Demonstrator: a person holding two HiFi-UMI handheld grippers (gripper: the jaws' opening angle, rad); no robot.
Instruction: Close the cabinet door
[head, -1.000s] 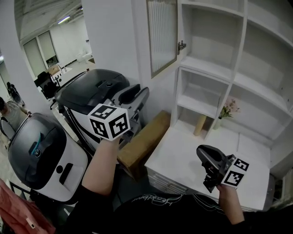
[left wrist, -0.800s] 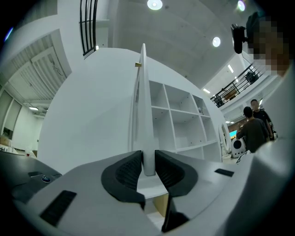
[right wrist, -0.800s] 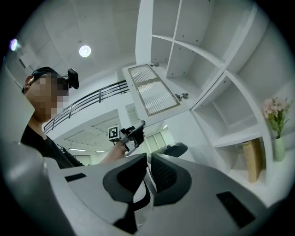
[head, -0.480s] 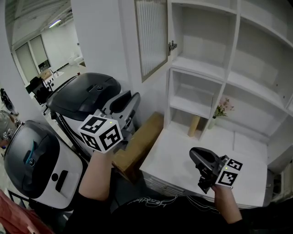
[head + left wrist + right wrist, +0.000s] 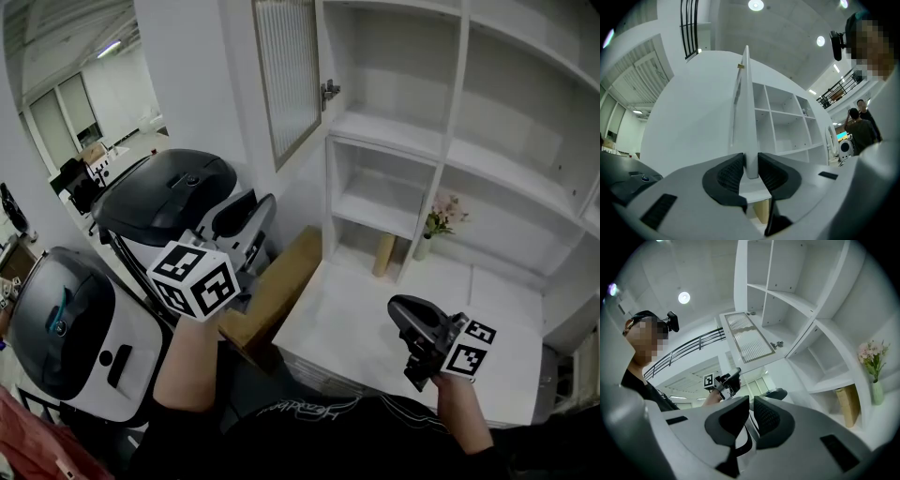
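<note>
left tongs [image 5: 751, 165]: clamped on the lower edge of the cabinet door [image 5: 286, 84]. The door edge stands upright between the two ribbed pads [image 5: 727, 176], and both look pressed against it at a moderate opening.
cabinet door: swung out from the white cabinet [image 5: 441, 141], not shut. It is a ribbed glass panel in a white frame, standing at an angle to the cabinet front.
left tongs, head view: held up left of the cabinet, nose at the door's bottom corner. Contact is hard to confirm from that angle, so the grip is read from the left gripper view.
right tongs [image 5: 750, 405]: all but clenched, with a thin slit between its jaws and nothing in it.
right tongs, place: low over the white counter [image 5: 356, 328], well apart from the door, touching nothing.
right gripper view: shows the left tongs' nose up against the door's lower corner.
bottom shelf level: small vase of flowers [image 5: 429, 225] and a tan cylinder [image 5: 383, 255], near each other.
left of counter: cardboard box [image 5: 281, 286], then dark-lidded white machines [image 5: 169, 192].
</note>
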